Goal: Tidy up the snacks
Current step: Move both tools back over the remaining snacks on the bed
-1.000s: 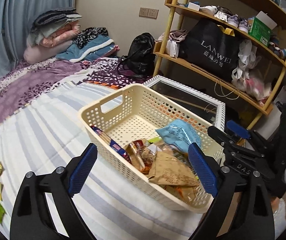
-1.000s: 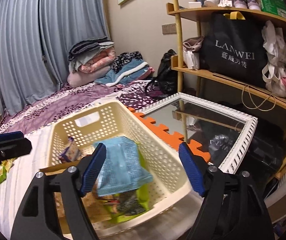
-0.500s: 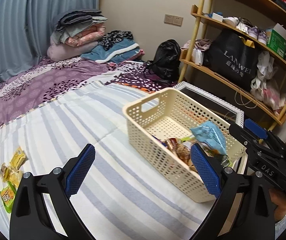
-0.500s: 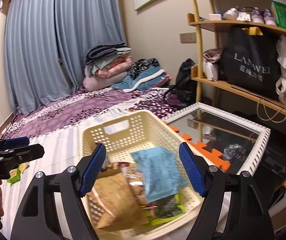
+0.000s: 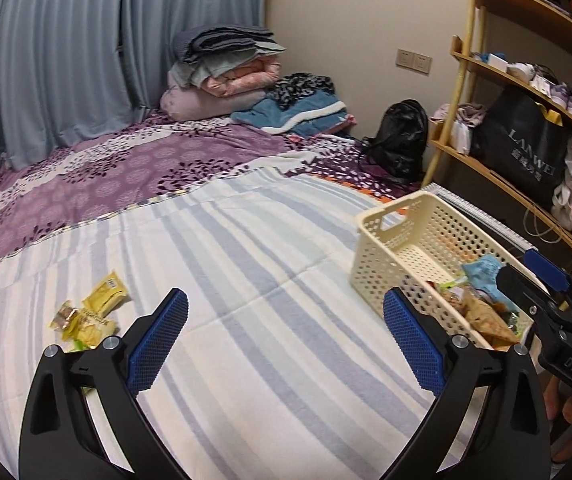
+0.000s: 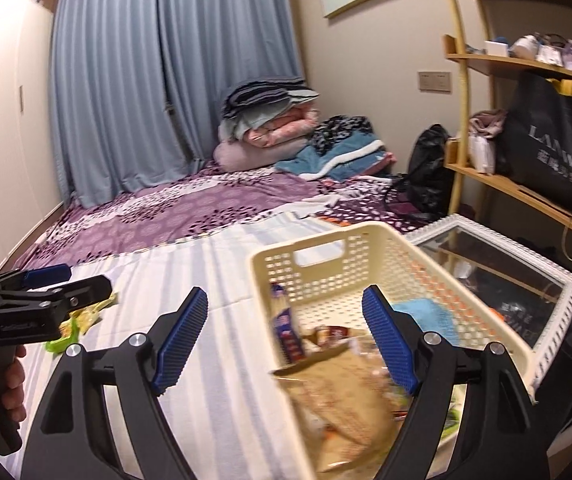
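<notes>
A cream perforated basket (image 5: 398, 236) stands on the striped bed at the right, holding several snack packs, among them a light blue pack (image 5: 482, 270) and a brown pack (image 5: 486, 316). Yellow and green snack packs (image 5: 93, 312) lie loose on the bed at the left. My left gripper (image 5: 286, 340) is open and empty above the striped sheet, between the loose packs and the basket. My right gripper (image 6: 286, 344) is open and empty, over the basket's (image 6: 370, 236) near left rim. The right gripper also shows in the left wrist view (image 5: 542, 288).
A white-framed glass table (image 6: 526, 264) stands right of the basket. A wooden shelf (image 5: 498, 176) holds a black bag and shoes. Folded blankets (image 5: 229, 64) and a black backpack (image 5: 402, 136) are at the bed's far end. Blue curtains hang behind.
My left gripper has swung left and back from the basket, bringing the loose packs closer in view. My right gripper has pulled back and left from above the basket.
</notes>
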A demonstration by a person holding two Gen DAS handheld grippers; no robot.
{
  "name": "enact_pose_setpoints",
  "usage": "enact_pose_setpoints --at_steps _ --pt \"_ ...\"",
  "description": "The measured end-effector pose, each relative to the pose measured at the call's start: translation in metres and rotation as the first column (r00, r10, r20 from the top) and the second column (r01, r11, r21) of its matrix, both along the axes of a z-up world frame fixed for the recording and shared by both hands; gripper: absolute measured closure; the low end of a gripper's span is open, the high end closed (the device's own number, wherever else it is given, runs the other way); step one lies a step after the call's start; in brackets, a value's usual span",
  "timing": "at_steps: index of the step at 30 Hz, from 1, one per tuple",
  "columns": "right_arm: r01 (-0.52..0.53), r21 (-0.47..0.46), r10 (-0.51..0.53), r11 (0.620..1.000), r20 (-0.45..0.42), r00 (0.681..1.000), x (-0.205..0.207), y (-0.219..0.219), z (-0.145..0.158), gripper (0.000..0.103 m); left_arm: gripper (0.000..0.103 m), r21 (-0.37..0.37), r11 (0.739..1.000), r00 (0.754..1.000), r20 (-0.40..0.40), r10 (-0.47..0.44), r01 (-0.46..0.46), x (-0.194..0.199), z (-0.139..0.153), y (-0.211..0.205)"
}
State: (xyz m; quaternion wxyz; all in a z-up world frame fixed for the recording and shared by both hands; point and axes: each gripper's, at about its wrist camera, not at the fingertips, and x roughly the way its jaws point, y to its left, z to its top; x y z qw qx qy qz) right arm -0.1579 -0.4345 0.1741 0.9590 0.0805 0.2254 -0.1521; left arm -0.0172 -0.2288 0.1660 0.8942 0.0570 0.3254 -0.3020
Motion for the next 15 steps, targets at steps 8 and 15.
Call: enact_pose_setpoints --at_steps 8,15 --pt "-0.101 -0.008 0.101 0.995 -0.041 0.994 0.021 0.036 -0.007 0.024 0.003 0.015 0.991 0.991 -0.009 0.134 -0.134 0.015 -0.009 0.038" --pt "-0.169 -0.001 0.169 0.986 -0.067 0.983 0.036 0.064 -0.013 0.024 0.003 0.033 0.972 0.971 -0.054 0.232 -0.231 0.027 -0.024 0.071"
